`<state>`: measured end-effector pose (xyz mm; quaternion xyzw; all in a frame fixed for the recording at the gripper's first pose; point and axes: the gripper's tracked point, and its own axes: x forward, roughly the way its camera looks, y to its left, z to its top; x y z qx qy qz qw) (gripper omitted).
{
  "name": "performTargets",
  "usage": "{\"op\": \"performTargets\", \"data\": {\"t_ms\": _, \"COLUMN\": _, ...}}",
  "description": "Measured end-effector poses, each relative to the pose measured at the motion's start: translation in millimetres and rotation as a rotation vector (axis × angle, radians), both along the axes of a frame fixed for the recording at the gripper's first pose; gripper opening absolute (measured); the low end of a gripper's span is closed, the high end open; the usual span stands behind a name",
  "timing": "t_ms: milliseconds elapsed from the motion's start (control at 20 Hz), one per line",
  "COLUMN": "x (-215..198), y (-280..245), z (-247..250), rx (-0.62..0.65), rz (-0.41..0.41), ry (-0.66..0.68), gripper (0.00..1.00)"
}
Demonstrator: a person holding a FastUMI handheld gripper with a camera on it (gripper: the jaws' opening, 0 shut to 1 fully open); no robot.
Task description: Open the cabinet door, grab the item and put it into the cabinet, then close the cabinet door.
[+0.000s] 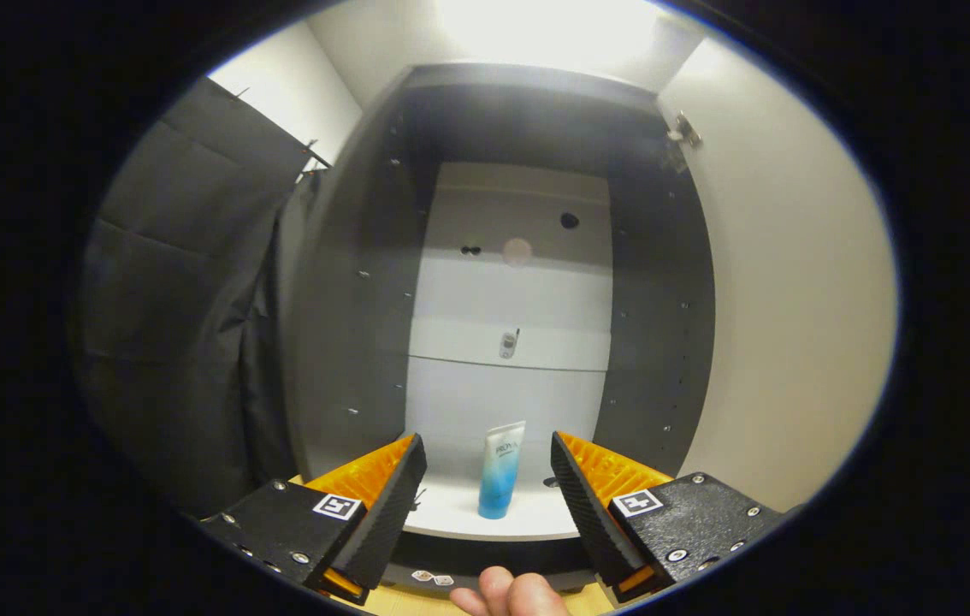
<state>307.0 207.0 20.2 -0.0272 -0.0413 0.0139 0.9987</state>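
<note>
**Tube stands inside, door yet to swing shut**

From my own forward-looking view, my gripper [489, 466] is level and aimed straight into the open cabinet [365, 282], my jaws spread wide with nothing between them. The blue-and-white tube [501, 470] stands upright on its cap on the pale shelf [528, 522], beyond my fingertips and centred in the gap, touching neither finger. The white door [793, 325] hangs open on my right, its hinge [683, 130] near the top; black cloth [186, 325] drapes on my left. A fingertip of the hand [512, 595] carrying me shows below my fingers. The placing looks done, closing remains. The risk, as I judge it: the tall, narrow tube could topple if a finger clips it, or if the door shuts hard enough to jolt the shelf
</note>
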Motion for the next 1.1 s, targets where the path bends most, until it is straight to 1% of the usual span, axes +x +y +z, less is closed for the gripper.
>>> {"op": "performTargets", "data": {"t_ms": 100, "x": -33, "y": 12, "z": -1, "rx": -0.005, "rz": 0.036, "ry": 0.009, "gripper": 0.93}}
{"op": "performTargets", "data": {"t_ms": 250, "x": -79, "y": 33, "z": -21, "rx": 0.002, "rz": 0.11, "ry": 0.095, "gripper": 0.94}}
{"op": "performTargets", "data": {"t_ms": 350, "x": -112, "y": 44, "z": -38, "rx": -0.043, "rz": 0.158, "ry": 0.145, "gripper": 0.95}}
{"op": "performTargets", "data": {"t_ms": 500, "x": -161, "y": 51, "z": -53, "rx": -0.124, "rz": 0.202, "ry": 0.15, "gripper": 0.95}}
{"op": "performTargets", "data": {"t_ms": 600, "x": -191, "y": 48, "z": -55, "rx": -0.12, "rz": 0.211, "ry": 0.159, "gripper": 0.95}}
{"op": "performTargets", "data": {"t_ms": 650, "x": -204, "y": 45, "z": -55, "rx": -0.098, "rz": 0.218, "ry": 0.167, "gripper": 0.95}}
{"op": "performTargets", "data": {"t_ms": 750, "x": -226, "y": 37, "z": -50, "rx": -0.064, "rz": 0.22, "ry": 0.178, "gripper": 0.95}}
{"op": "performTargets", "data": {"t_ms": 850, "x": -243, "y": 29, "z": -44, "rx": -0.027, "rz": 0.243, "ry": 0.19, "gripper": 0.95}}
{"op": "performTargets", "data": {"t_ms": 1000, "x": -266, "y": -2, "z": -33, "rx": -0.005, "rz": 0.258, "ry": 0.177, "gripper": 0.95}}
{"op": "performTargets", "data": {"t_ms": 1100, "x": -285, "y": -25, "z": -33, "rx": 0.008, "rz": 0.284, "ry": 0.199, "gripper": 0.95}}
